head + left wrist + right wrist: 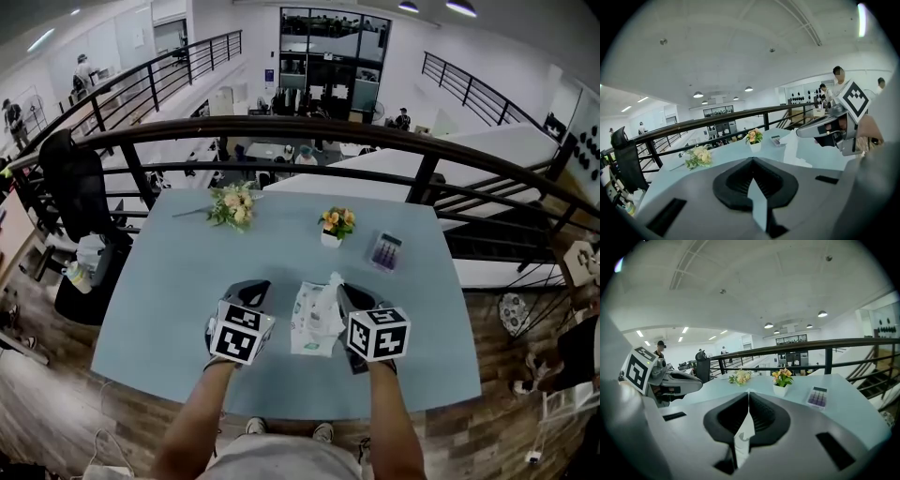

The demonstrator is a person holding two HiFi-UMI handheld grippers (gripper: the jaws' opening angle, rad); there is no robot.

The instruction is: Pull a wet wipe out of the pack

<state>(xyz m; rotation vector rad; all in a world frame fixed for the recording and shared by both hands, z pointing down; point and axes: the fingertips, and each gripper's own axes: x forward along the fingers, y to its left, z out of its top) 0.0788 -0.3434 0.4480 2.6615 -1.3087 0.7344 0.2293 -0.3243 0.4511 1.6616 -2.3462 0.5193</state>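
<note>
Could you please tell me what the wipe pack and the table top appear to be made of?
Wipe pack: probably soft plastic film, since its pale printed surface lies limp and uneven. Table top: a smooth, matte, pale-blue surface with an even colour, perhaps laminate; the look alone leaves the material open.

Two grippers [251,291] [347,294], one wipe pack [311,330], one wipe [334,283], one flower pot [335,229], one bouquet [232,204], one calculator [385,250].

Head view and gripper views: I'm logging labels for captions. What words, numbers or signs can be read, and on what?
No text can be read.
Wet wipe pack: print too small and blurred.
Calculator: key marks too small.
Marker cubes: black-and-white square patterns, no words.
</note>
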